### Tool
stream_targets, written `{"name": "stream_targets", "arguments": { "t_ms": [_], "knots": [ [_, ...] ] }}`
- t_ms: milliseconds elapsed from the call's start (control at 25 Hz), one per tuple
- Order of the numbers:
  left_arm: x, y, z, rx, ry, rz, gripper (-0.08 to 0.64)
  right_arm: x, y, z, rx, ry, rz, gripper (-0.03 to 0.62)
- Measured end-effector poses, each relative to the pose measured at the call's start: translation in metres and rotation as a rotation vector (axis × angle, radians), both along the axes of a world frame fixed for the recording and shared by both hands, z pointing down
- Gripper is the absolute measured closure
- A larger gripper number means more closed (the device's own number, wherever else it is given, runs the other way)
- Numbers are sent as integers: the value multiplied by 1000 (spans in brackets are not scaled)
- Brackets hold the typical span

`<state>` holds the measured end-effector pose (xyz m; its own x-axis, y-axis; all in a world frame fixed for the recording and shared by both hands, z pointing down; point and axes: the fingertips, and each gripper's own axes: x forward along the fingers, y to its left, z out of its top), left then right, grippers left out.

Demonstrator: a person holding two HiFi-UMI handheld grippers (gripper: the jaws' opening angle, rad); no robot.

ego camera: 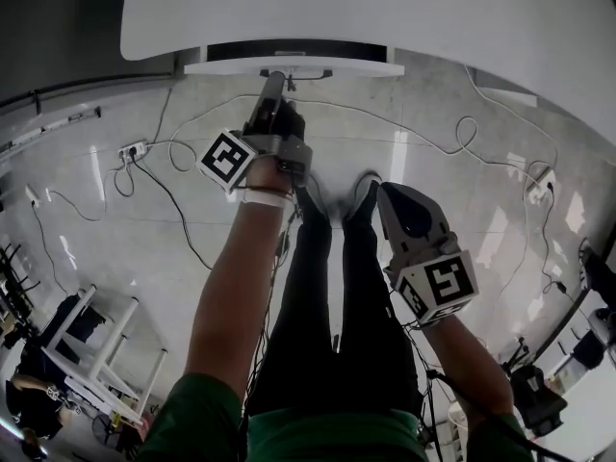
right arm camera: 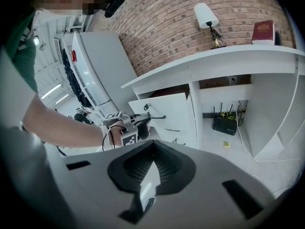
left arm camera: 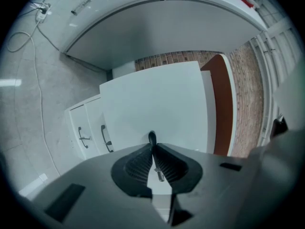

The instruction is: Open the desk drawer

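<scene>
The white desk (ego camera: 385, 17) lies ahead, and its top drawer (ego camera: 294, 66) stands pulled out a little from under the desktop. My left gripper (ego camera: 274, 80) reaches forward and is shut on the drawer's dark bar handle (ego camera: 298, 73). In the left gripper view the handle (left arm camera: 152, 137) sticks up between the closed pads (left arm camera: 140, 163), with the drawer front (left arm camera: 157, 99) behind it. The right gripper view shows the left gripper (right arm camera: 143, 120) at the handle (right arm camera: 157, 117) of the open drawer (right arm camera: 174, 111). My right gripper (ego camera: 409, 215) hangs back beside my legs, shut with nothing between its jaws (right arm camera: 153, 147).
Two lower drawers (left arm camera: 90, 132) with dark handles sit below the open one. Cables and a power strip (ego camera: 132, 149) lie on the glossy floor. A white frame (ego camera: 91, 354) stands at lower left. A router (right arm camera: 224, 124) sits under the desk; a lamp (right arm camera: 205, 13) and a book (right arm camera: 263, 31) are on top.
</scene>
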<state>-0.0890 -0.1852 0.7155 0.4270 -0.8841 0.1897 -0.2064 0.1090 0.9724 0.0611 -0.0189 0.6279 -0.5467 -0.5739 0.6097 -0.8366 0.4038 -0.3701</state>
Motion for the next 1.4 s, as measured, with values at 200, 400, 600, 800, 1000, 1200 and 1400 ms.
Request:
{"name": "stream_targets", "arguments": {
  "t_ms": [200,400,600,800,1000,1200,1400],
  "knots": [
    [7,28,10,-23,14,-6,531,1,7,5,-9,-1,-33,592],
    [8,51,15,-43,27,-18,532,3,8,2,3,-4,-38,592],
    [-6,70,10,-65,27,-22,532,-6,13,-8,10,-1,-26,592],
    [-3,70,22,-80,23,-17,532,-5,10,-3,-2,-2,-34,592],
    [-10,79,30,-111,-5,-4,532,-10,15,-6,-6,0,-40,592],
    [-7,83,47,-145,-4,-4,532,-1,15,1,-19,-7,-29,592],
    [-8,86,61,-185,-37,7,532,2,14,6,-23,-16,-15,592]
  ]
}}
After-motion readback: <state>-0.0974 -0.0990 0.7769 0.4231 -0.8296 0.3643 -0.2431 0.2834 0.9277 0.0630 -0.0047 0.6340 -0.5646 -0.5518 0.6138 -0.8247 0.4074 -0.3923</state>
